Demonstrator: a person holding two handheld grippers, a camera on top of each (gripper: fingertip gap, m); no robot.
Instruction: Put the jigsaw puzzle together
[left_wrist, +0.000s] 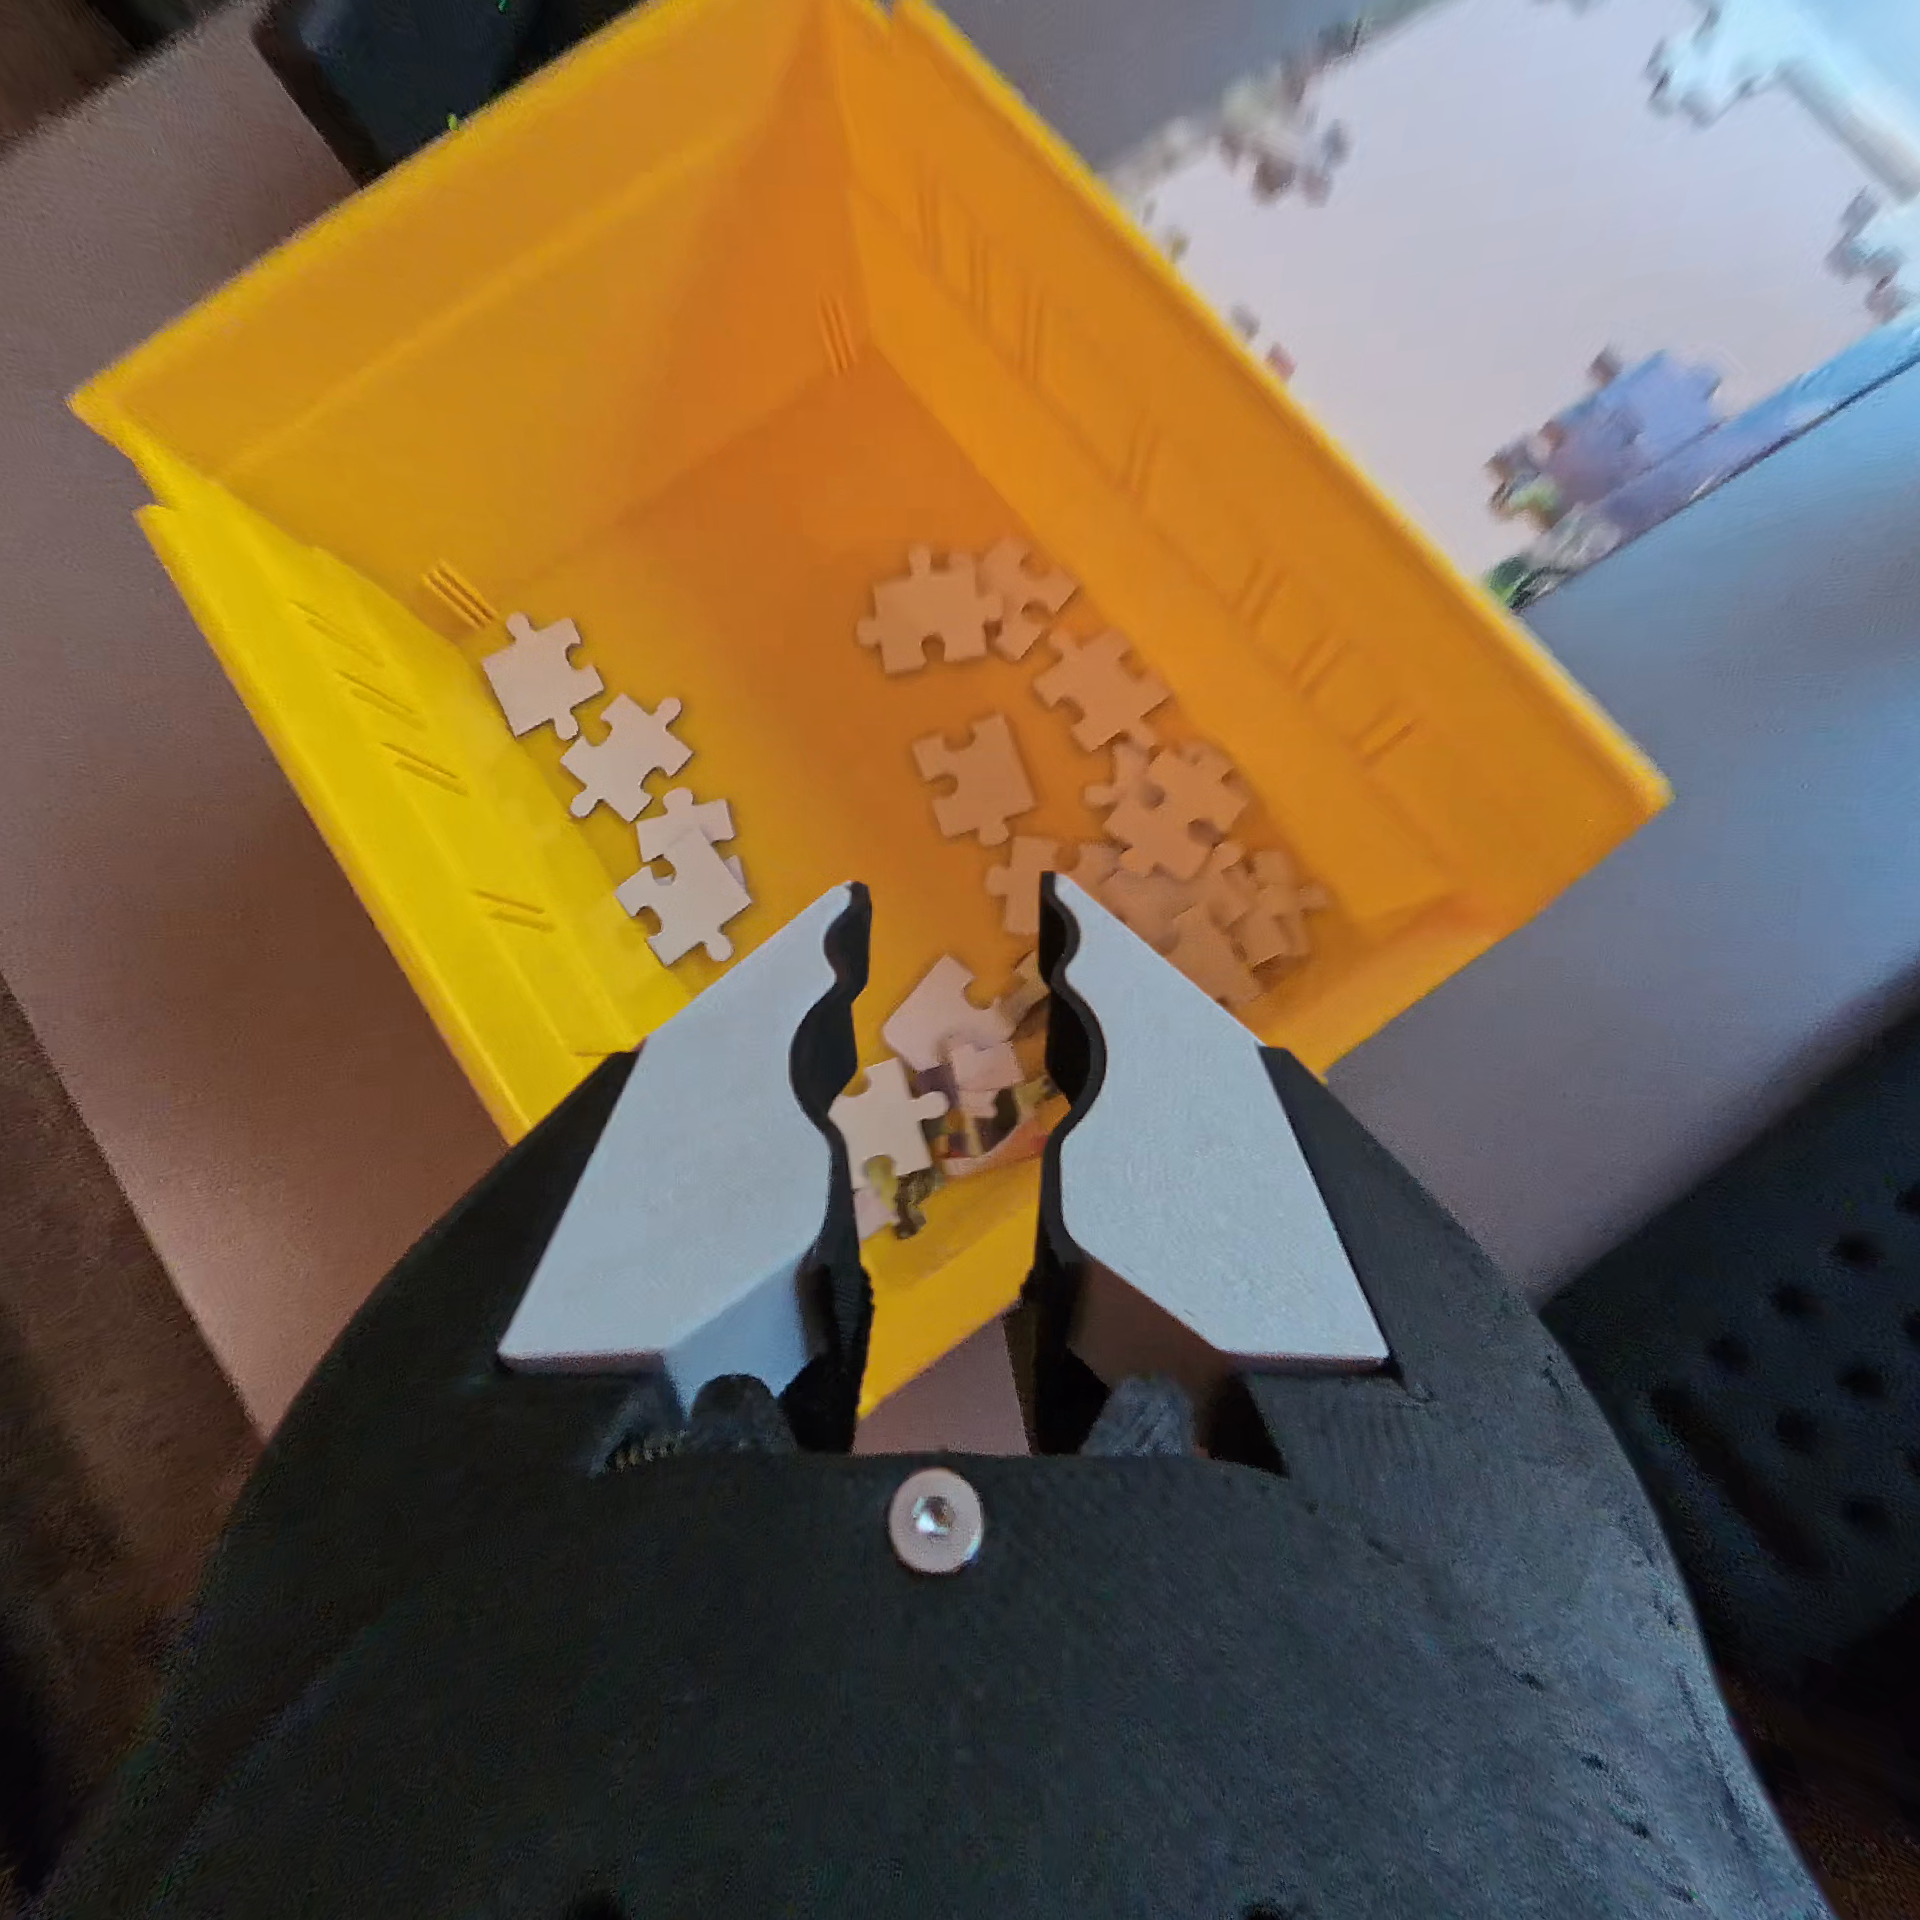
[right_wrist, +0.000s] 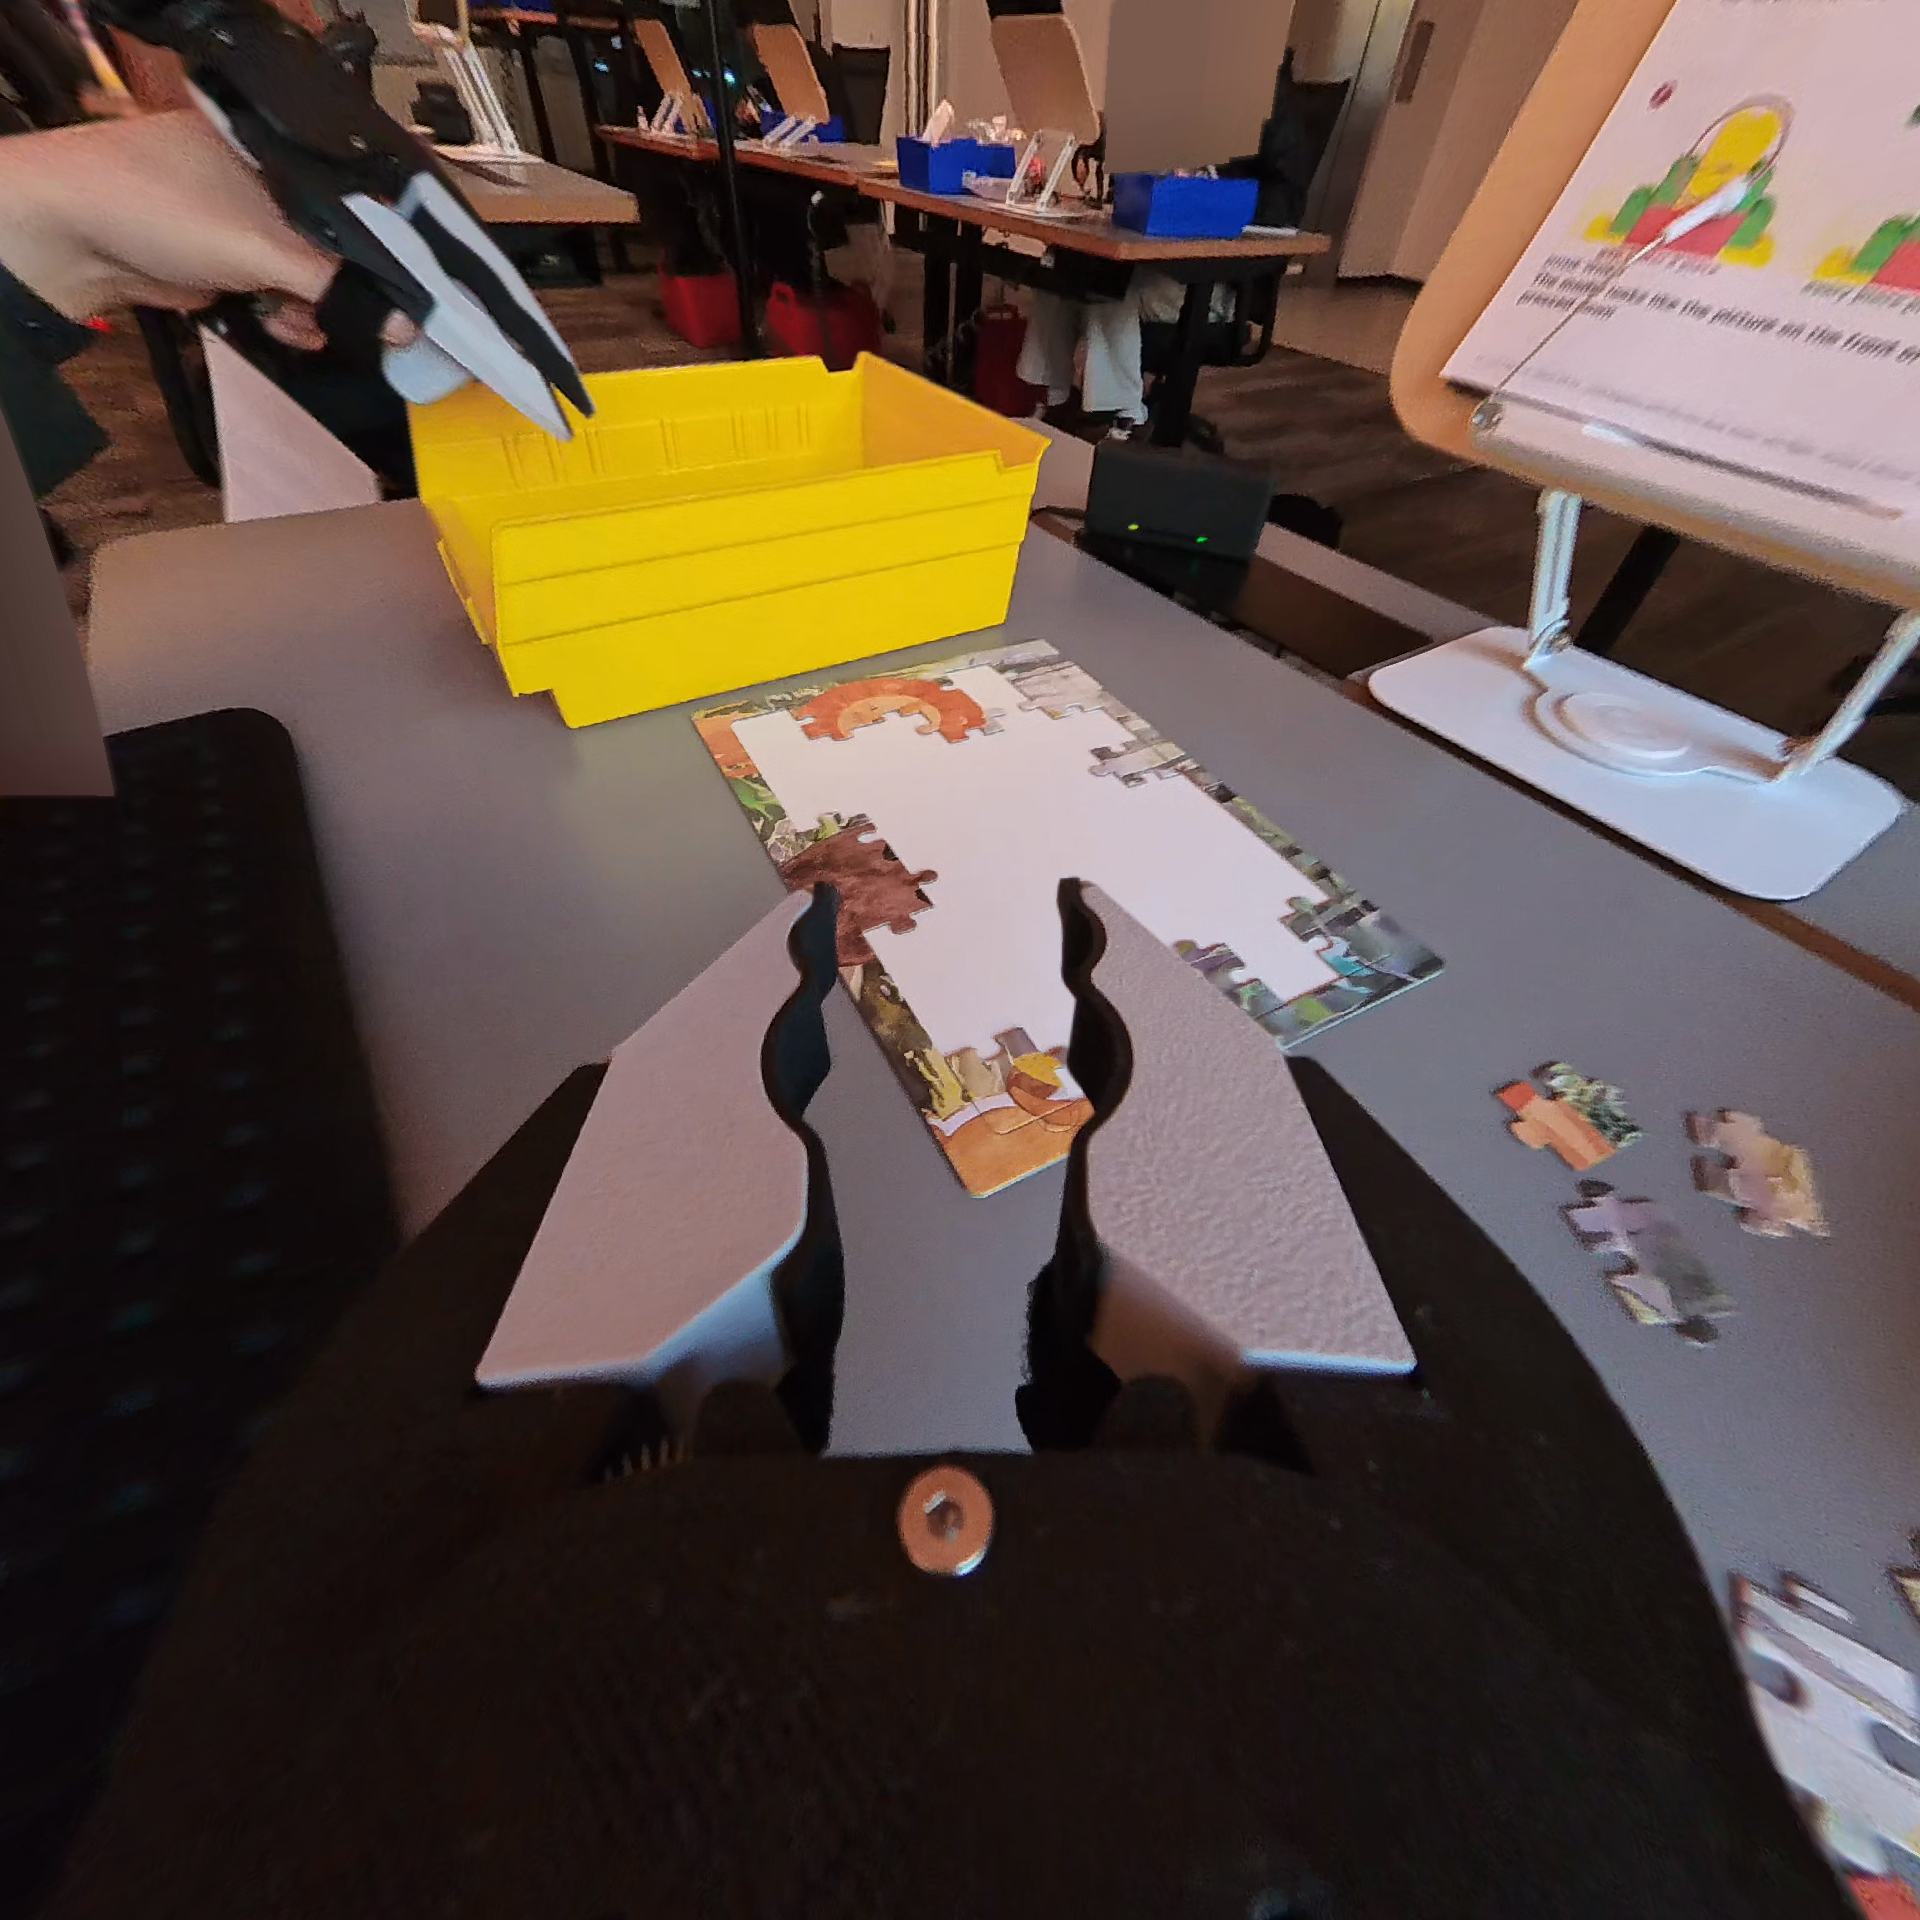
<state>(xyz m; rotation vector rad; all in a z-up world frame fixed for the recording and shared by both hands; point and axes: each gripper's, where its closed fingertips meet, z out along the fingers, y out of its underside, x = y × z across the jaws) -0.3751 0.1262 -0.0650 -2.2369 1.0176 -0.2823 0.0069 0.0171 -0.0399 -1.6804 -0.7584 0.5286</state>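
A yellow bin holds several loose puzzle pieces, most lying white side up. My left gripper hovers over the bin's near end, open and empty; it also shows in the right wrist view, above the bin's left rim. The partly built puzzle, a picture border around a white middle, lies flat on the grey table. My right gripper is open and empty, above the puzzle's near left corner. Three loose pieces lie to the right.
A black perforated mat lies at the table's left. A stand with an instruction sheet stands at the right on a white base. A black box sits behind the bin. More pieces lie at the near right. Spacing between my two grippers at the tips: around 40 cm.
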